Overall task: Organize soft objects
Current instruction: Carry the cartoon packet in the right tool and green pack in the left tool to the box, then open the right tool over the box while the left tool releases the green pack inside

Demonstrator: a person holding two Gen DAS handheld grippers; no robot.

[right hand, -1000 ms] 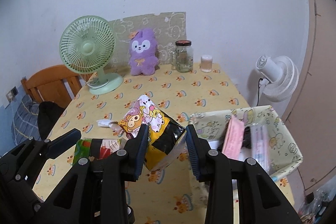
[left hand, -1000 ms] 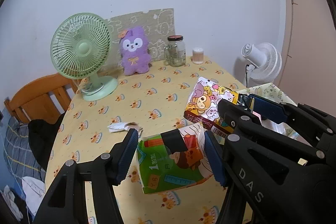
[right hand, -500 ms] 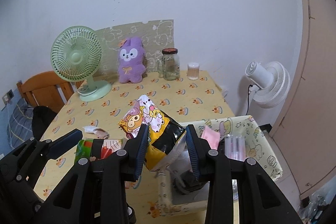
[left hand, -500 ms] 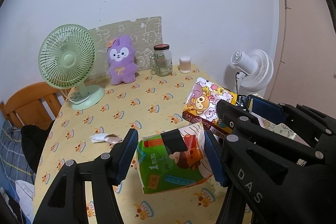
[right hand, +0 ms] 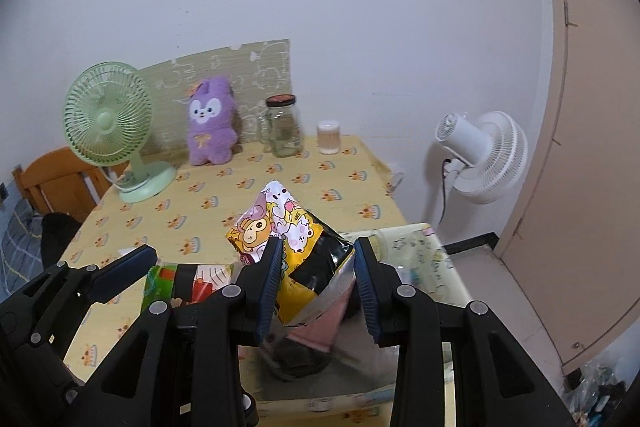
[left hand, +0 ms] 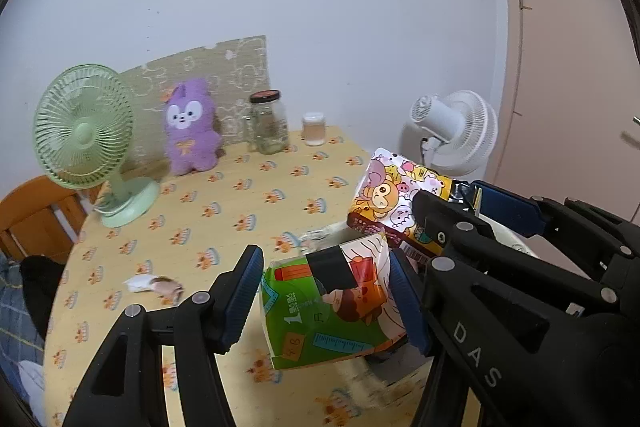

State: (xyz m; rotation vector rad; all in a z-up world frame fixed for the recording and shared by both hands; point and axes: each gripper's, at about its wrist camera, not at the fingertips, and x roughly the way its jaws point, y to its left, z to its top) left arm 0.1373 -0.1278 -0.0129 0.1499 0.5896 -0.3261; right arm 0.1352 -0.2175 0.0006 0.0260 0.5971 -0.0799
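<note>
Left tongs point(left hand: 326, 301) pinch the green tissue pack point(left hand: 328, 307), right tongs point(right hand: 316, 279) clamp the cartoon snack bag point(right hand: 296, 247), both held above the storage bin point(right hand: 424, 247) beside the counter point(right hand: 280, 187). Best lower each gently, then release inside.

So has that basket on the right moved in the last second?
Yes. In the right view the basket now sits lower and nearer, under the snack bag; the table shifted too, so the camera moved.

soft, even indoor light with a cool tint and faint shadows. strong fisheye bending and black vignette at the corners. far objects sharp; the storage bin point(right hand: 420, 251) below is smeared by motion blur. mild glare on the snack bag point(right hand: 320, 259).
</note>
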